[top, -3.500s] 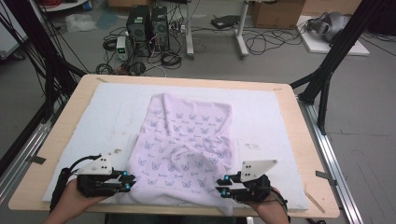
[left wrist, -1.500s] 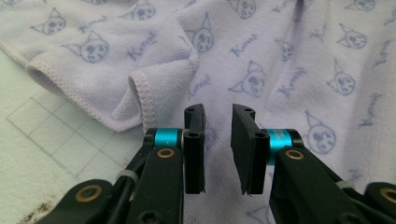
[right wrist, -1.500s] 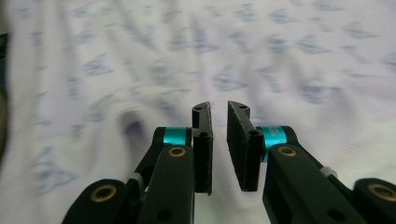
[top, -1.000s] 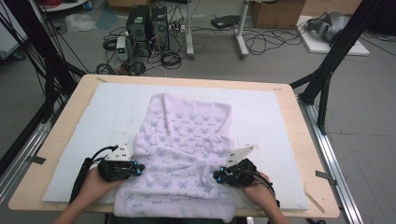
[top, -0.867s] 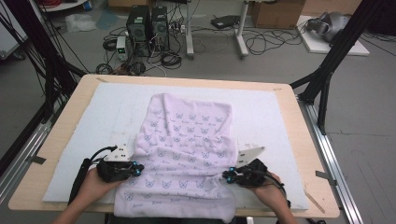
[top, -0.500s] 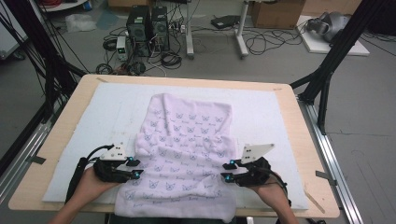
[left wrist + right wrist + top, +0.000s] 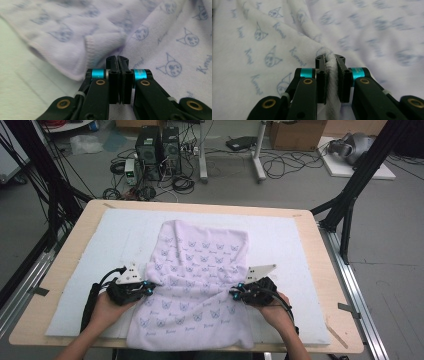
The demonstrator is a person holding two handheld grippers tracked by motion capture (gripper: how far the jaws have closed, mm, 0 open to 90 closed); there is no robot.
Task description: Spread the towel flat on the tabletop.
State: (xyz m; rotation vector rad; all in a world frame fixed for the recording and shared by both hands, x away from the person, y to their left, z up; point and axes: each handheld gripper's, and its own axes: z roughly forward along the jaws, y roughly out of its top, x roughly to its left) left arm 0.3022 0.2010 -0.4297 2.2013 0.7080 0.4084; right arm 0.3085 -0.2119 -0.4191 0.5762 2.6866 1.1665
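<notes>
In my right gripper view, the right gripper [image 7: 330,58] is pinching a thick ridge of the lilac towel [image 7: 274,50]: the fold is standing up between the two black jaws, which have just been closing on it, and cloth is filling the narrow gap from the tips down to the bottom edge. In the left gripper view, the left gripper [image 7: 117,60] is showing its jaws pressed flat together with only a hairline seam between them. I can't make out any cloth in that seam; the towel's hemmed edge [image 7: 91,46] is lying just past the tips, and whether a thin layer is caught there I cannot tell.

From the high view, I'm seeing the left gripper [image 7: 148,289] at the towel's left edge and the right gripper [image 7: 236,293] at its right edge, both level with a crease running across the cloth. The towel [image 7: 200,265] is lying lengthwise down the middle of the white mat [image 7: 100,240] on the wooden table [image 7: 70,235], and its near end is hanging over the front edge, partly cut off by the frame. My hands are covering the gripper bodies, and the far cloth in both gripper views is blurring out.
</notes>
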